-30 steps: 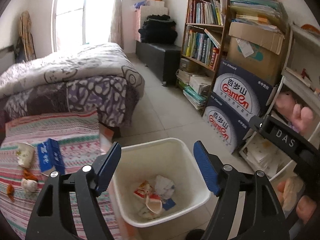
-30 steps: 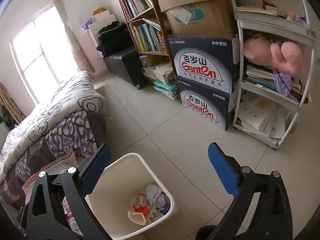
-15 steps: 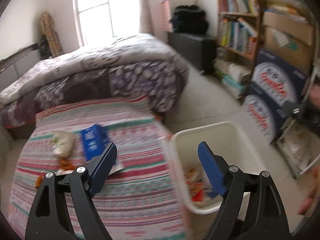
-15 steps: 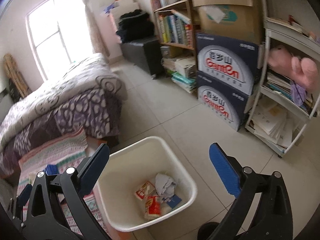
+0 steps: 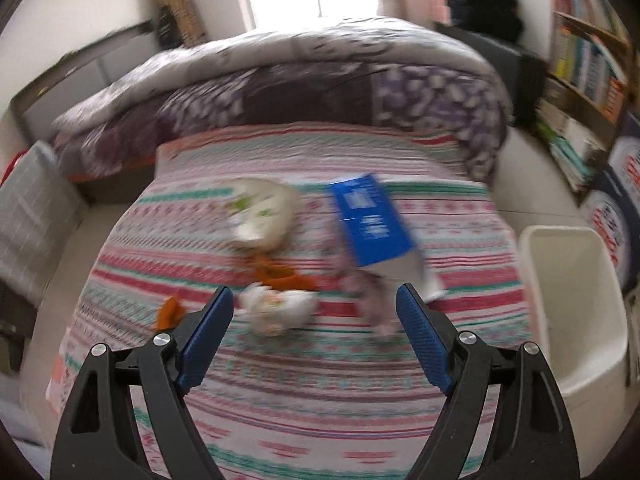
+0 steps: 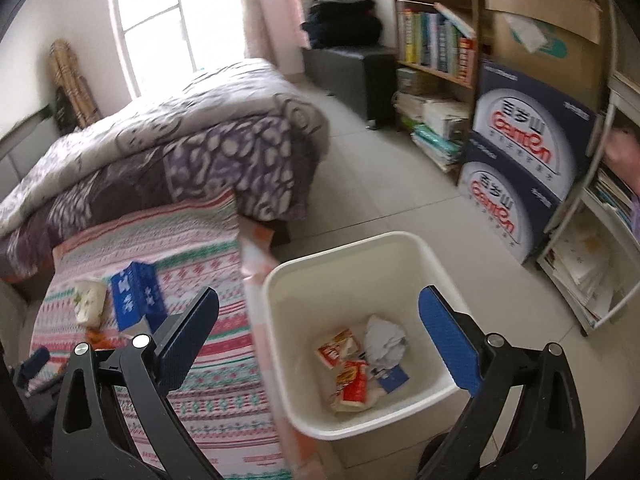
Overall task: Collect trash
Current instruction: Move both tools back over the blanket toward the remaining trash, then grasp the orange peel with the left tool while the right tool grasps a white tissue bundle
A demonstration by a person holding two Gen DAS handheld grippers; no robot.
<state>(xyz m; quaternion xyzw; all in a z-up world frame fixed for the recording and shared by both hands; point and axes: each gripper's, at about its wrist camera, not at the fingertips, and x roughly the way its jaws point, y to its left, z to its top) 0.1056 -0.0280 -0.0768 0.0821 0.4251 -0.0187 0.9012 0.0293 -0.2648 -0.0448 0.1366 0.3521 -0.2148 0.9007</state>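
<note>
Hovering with both the left gripper [image 5: 314, 312] and right gripper [image 6: 318, 312] wide and empty, you've some wrappers binned [image 6: 352, 376]; the blue carton [image 5: 370, 222], crumpled cup [image 5: 262, 212] and scraps remain.

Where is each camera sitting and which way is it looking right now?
Left wrist: rides the left gripper, angled down at the striped bed cover with its blue carton and crumpled wrappers; both fingers show, open and empty.
Right wrist: rides the right gripper, angled down at the white bin on the floor; both fingers show, open and empty.
Shared: the bin, the carton, the bed cover, the quilt.
</note>
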